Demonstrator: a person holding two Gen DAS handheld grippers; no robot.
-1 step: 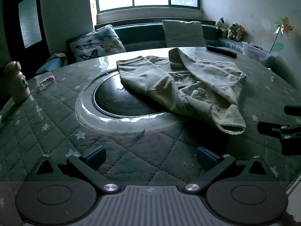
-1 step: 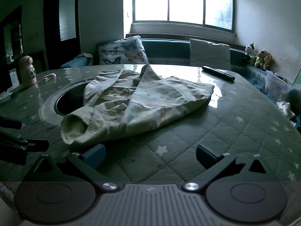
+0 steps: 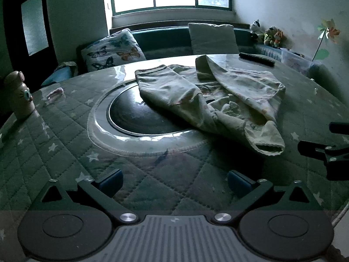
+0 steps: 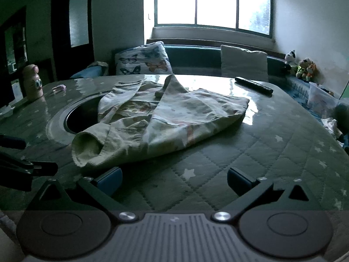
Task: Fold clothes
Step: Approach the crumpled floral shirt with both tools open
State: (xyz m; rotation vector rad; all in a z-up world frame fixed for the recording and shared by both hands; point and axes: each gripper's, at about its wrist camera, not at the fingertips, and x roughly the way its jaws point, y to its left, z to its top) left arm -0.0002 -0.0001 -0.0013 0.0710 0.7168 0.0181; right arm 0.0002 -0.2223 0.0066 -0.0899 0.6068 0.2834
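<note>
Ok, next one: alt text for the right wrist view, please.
A crumpled pale printed garment lies unfolded on a quilted star-patterned table, partly over a round dark inset. The right tongs are open and empty before its near cuff; the left tongs show at the left edge. A remote lies behind.

Daylight floods a 3-pane window [image 4: 212,3] above a teal bench [image 4: 192,59] with a butterfly cushion [image 4: 142,60] and a plain cushion [image 4: 243,63]; a dark door [image 4: 73,32] stands left, soft toys [image 4: 302,66] right.
</note>
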